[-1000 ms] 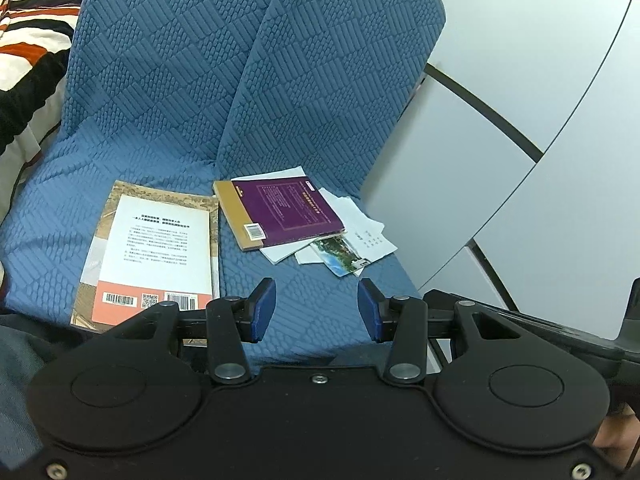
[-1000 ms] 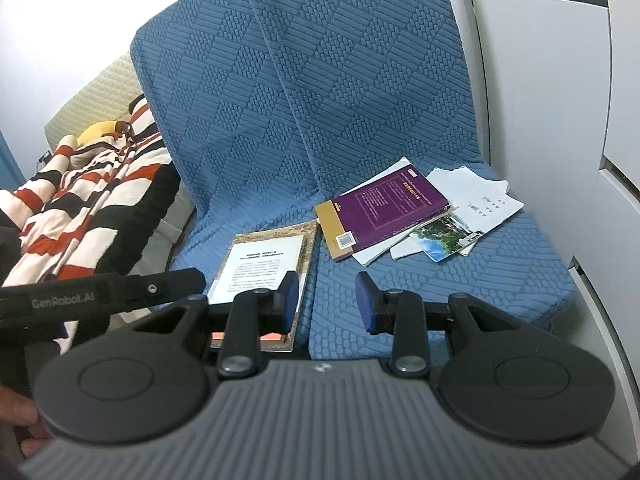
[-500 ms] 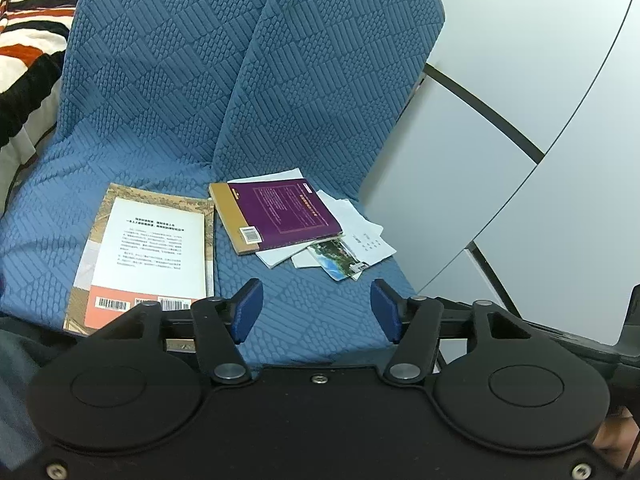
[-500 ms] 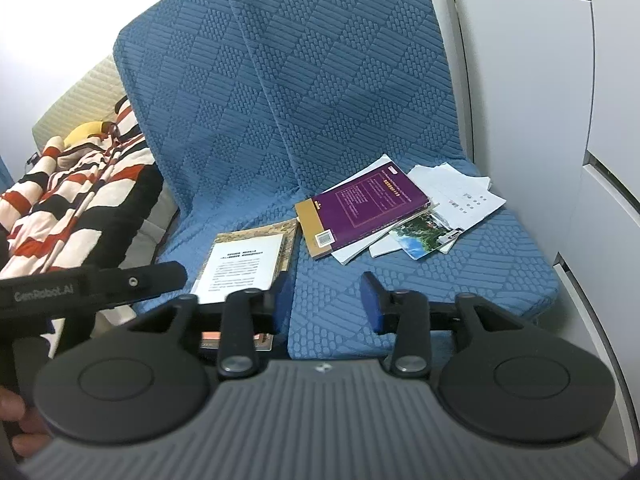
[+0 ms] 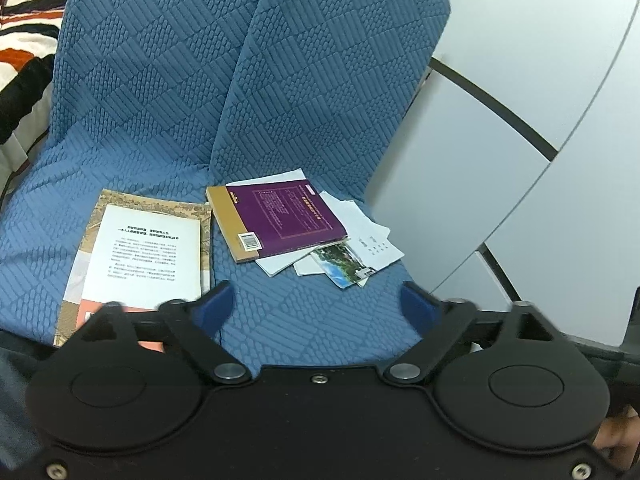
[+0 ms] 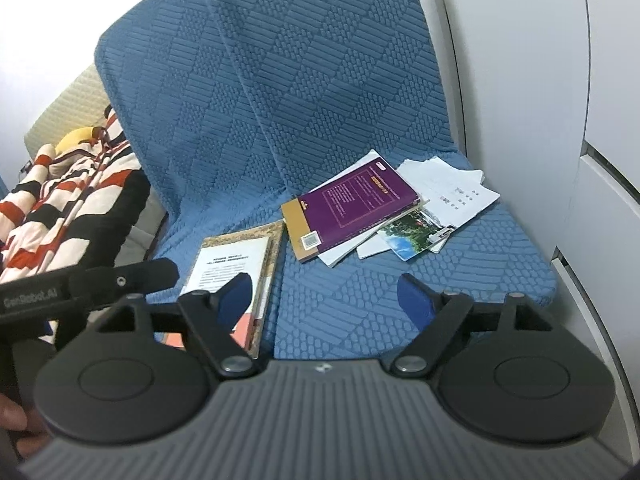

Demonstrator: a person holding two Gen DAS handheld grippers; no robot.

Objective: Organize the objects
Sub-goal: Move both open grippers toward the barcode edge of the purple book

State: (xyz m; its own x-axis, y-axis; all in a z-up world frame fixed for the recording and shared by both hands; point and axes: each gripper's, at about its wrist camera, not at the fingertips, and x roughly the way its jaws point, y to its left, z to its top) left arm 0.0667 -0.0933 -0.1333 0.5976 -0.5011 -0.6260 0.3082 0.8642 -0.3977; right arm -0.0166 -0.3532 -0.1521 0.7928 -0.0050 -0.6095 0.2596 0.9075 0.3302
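Both the left gripper (image 5: 318, 306) and right gripper (image 6: 324, 294) hang over the seat (image 5: 312, 320), jaws just spread wide, nothing between them. Beyond lie a white book (image 5: 144, 252), then a purple book (image 5: 280, 220) atop loose papers (image 5: 368, 232).

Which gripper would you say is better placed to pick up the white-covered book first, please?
Probably the left gripper: the white-covered book lies just ahead of its left finger, and its jaws have just been opening with nothing between them. The right gripper faces bare cushion beside the book.
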